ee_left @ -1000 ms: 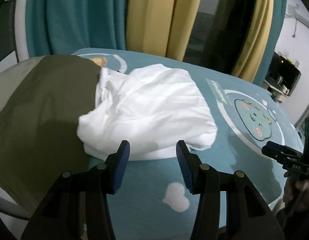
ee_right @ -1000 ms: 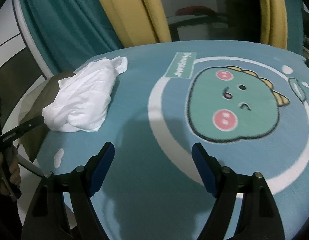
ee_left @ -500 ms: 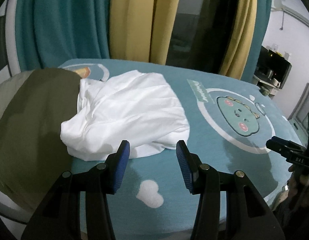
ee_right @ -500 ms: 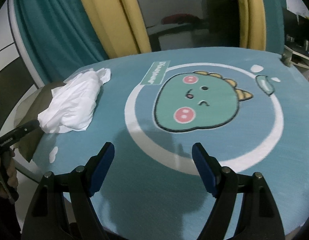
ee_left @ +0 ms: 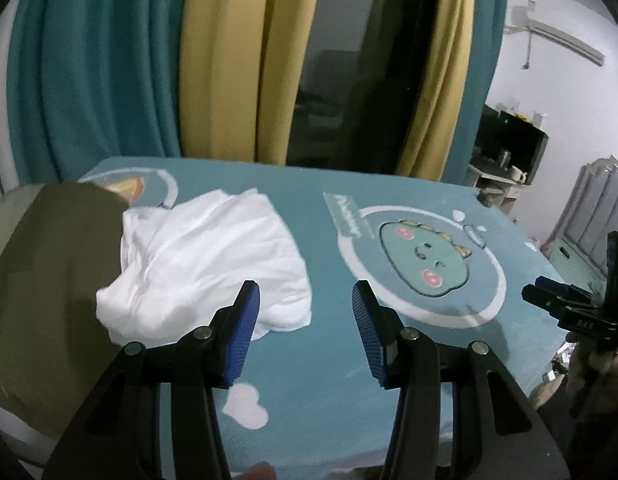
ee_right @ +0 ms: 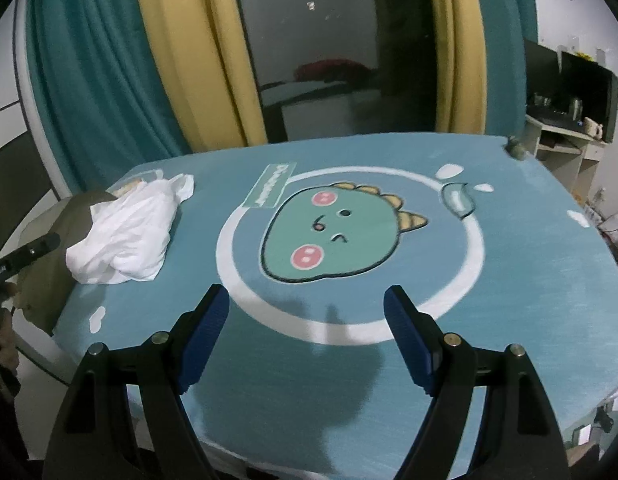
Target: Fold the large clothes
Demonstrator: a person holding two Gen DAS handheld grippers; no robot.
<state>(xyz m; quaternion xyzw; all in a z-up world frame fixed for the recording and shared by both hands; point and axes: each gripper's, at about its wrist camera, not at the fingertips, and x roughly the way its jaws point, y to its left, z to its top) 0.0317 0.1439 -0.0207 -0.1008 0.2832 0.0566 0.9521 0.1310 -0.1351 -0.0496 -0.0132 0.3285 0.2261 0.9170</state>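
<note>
The white garment (ee_left: 205, 264) lies bunched, folds indistinct, partly overlapping olive cloth (ee_left: 49, 280).

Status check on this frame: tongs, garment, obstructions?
Left tongs open, empty. Right tongs open, empty. White garment crumpled on mat, overlapping olive cloth. Nothing blocking.

Soft white cloth garment (ee_left: 205, 264), wrinkled

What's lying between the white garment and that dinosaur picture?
Nothing but bare teal mat between the white garment and the dinosaur picture, apart from the picture's white ring. The right wrist view shows it best.
</note>
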